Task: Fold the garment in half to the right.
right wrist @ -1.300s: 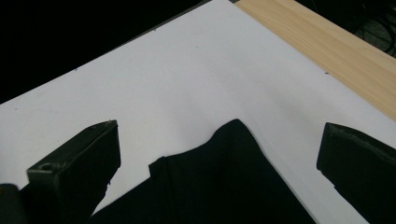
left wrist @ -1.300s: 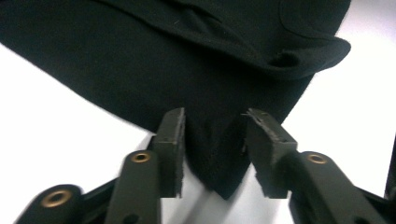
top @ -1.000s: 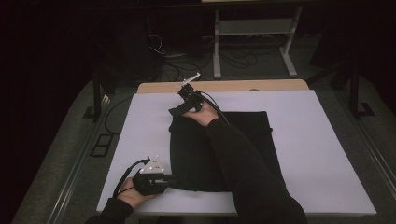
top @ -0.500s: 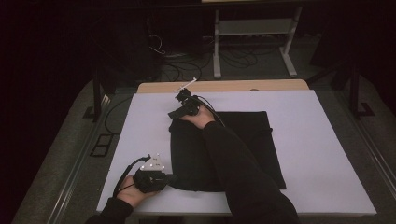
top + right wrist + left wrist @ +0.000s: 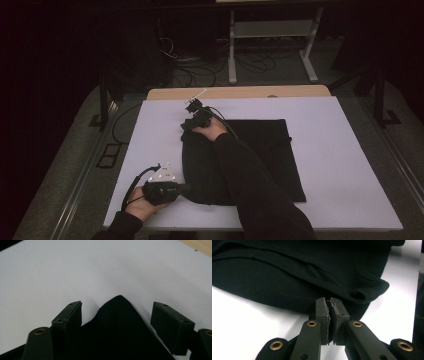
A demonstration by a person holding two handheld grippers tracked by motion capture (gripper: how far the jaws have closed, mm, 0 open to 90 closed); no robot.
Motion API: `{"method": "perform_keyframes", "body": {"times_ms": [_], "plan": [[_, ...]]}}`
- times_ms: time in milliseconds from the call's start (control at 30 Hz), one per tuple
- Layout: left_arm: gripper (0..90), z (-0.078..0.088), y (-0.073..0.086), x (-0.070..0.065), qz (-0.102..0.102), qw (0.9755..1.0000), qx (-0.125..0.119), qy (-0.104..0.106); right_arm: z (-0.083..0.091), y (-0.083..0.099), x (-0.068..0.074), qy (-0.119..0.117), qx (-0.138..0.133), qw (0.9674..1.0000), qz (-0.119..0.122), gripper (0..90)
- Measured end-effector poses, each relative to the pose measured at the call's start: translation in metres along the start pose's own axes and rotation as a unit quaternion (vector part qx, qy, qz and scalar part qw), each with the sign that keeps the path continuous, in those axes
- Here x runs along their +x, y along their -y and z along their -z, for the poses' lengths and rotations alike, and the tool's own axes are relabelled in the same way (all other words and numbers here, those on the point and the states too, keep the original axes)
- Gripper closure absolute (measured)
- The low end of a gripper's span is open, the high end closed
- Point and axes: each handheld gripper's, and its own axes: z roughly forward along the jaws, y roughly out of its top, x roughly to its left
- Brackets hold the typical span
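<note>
Now the left tool (image 5: 329,312) pinches the black cloth (image 5: 260,155) at seven o'clock; the right tool (image 5: 120,322), just closing but not yet gripping, should centre on the eleven-o'clock corner.

sleeves: long and black on both forearms (image 5: 260,195), reaching to the wrists
left gripper (image 5: 329,307): matt black body, two flat black bars with brass-coloured rivets, worn rough dark pads at the tips
left gripper top: pale grey three-cornered plate (image 5: 162,173) with small dark dots
left cable: thin, black, looping from the body (image 5: 131,187)
right gripper (image 5: 117,315): black blocky pads, small screws in the sides, brass rivet on each bar
right gripper top: thin pale strip (image 5: 196,95)
</note>
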Motion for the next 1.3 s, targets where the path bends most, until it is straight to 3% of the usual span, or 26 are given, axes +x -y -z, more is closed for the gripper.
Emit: {"method": "perform_keyframes", "body": {"times_ms": [67, 167, 200, 267, 333, 367, 433, 600, 800, 1300], "plan": [[83.8, 0.000, 0.000, 0.000, 0.001, 1.0000, -0.002, -0.001, -0.001, 0.000, 0.002, 0.011, -0.003, 0.9999, 0.006, 30.1], [83.8, 0.000, -0.001, 0.000, 0.004, 1.0000, -0.006, -0.003, 0.001, 0.000, 0.002, 0.015, -0.002, 0.9998, 0.011, 47.8], [83.8, 0.000, -0.001, 0.000, 0.004, 1.0000, -0.006, -0.003, 0.001, 0.000, 0.002, 0.015, -0.002, 0.9998, 0.011, 47.8], [83.8, 0.001, -0.001, 0.000, 0.001, 1.0000, -0.006, -0.003, 0.003, 0.000, 0.002, 0.020, 0.003, 0.9997, 0.014, 58.2], [83.8, 0.001, -0.001, 0.000, 0.001, 1.0000, -0.007, -0.004, 0.003, -0.001, 0.002, 0.018, 0.004, 0.9997, 0.013, 62.6], [83.8, 0.001, -0.002, 0.000, -0.001, 1.0000, -0.006, -0.004, 0.006, -0.001, 0.002, 0.012, 0.012, 0.9997, 0.018, 74.5], [83.8, 0.001, -0.002, 0.000, -0.001, 1.0000, -0.006, -0.005, 0.008, -0.001, 0.001, 0.004, 0.017, 0.9997, 0.020, 79.6], [83.8, 0.002, -0.003, -0.001, -0.002, 0.9999, -0.008, -0.006, 0.016, -0.002, -0.002, -0.012, 0.021, 0.9997, 0.010, 81.9], [83.9, 0.003, -0.006, -0.004, 0.003, 0.9997, -0.023, -0.002, 0.030, -0.003, -0.003, -0.021, 0.010, 0.9996, 0.016, 82.4], [84.3, 0.004, -0.021, -0.014, -0.004, 0.9985, -0.055, 0.006, 0.076, 0.007, -0.018, -0.019, -0.038, 0.9991, 0.008, 82.6]]}}
